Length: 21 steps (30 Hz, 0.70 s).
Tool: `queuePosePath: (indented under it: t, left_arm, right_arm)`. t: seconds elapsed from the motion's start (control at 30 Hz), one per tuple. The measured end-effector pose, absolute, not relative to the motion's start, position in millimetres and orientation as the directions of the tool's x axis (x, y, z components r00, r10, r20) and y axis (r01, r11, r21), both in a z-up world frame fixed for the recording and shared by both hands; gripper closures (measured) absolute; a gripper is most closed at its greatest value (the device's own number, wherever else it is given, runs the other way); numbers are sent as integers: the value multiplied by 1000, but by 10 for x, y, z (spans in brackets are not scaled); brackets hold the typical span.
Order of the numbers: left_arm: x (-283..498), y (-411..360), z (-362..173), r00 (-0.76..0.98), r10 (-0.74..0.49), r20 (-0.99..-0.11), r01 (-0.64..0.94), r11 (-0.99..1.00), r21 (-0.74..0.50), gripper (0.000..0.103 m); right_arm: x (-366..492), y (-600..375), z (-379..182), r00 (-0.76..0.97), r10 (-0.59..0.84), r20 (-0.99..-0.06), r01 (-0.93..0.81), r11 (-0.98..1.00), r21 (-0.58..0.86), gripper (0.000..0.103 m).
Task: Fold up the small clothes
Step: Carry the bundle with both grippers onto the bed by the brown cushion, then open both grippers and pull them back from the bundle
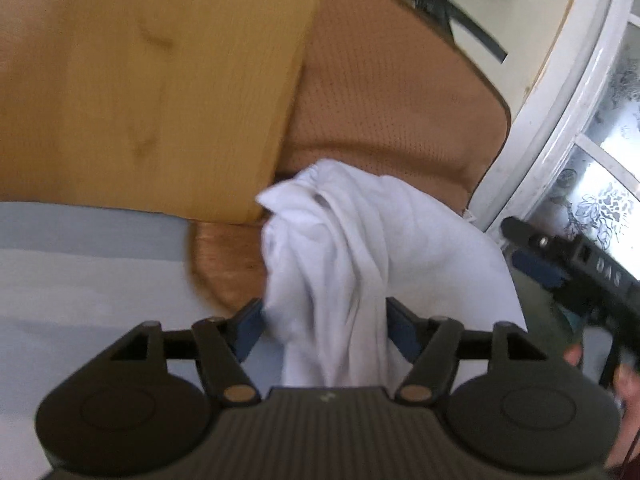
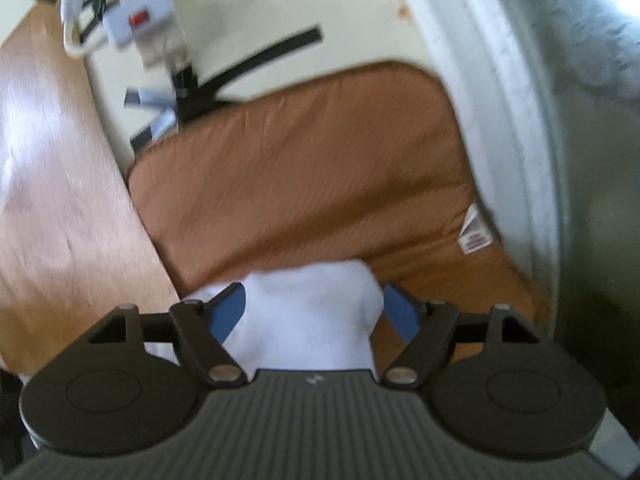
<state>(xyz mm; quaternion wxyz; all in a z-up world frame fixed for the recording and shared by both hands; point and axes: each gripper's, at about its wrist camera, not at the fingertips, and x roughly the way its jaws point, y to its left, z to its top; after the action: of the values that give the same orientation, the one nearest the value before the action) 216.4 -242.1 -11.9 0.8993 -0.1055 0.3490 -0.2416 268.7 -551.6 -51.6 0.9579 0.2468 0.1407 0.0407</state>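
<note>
White crumpled cotton garment (image 1: 344, 256) held above a brown quilted cushion (image 1: 384, 92).
Left gripper (image 1: 324, 320) and right gripper (image 2: 312, 304) fingers each pinch its cloth.

You get bright daylight from the frosted window (image 1: 612, 128). Both views are motion-blurred, and the fisheye bends the edges. Glare washes the wooden board (image 2: 28, 120).

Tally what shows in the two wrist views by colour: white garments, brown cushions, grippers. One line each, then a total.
White garment: 1, bunched between the fingers of both grippers
Brown cushion: 1
Grippers: 2, left gripper and right gripper
Total: 4
</note>
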Motion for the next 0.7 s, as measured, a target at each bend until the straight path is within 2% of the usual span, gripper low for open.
queuePosePath:
  t: [0.17, 0.4, 0.47, 0.7]
  left_arm:
    - [1742, -2218, -65, 706, -401, -584, 332, 915, -227, 35]
    - [1223, -2083, -134, 719, -324, -615, 306, 942, -139, 34]
    - [1083, -2021, -138, 729, -298, -616, 288, 950, -119, 31]
    - [609, -1903, -161, 757, -214, -617, 280, 960, 10, 31]
  right_arm:
    - [2427, -5288, -541, 939, 138, -313, 27, 882, 470, 24]
    - [1780, -4850, -726, 904, 154, -398, 40, 898, 439, 24]
    - [1616, -4744, -785, 895, 161, -417, 43, 897, 439, 24]
    - [1119, -4501, -791, 929, 99, -355, 75, 892, 445, 19]
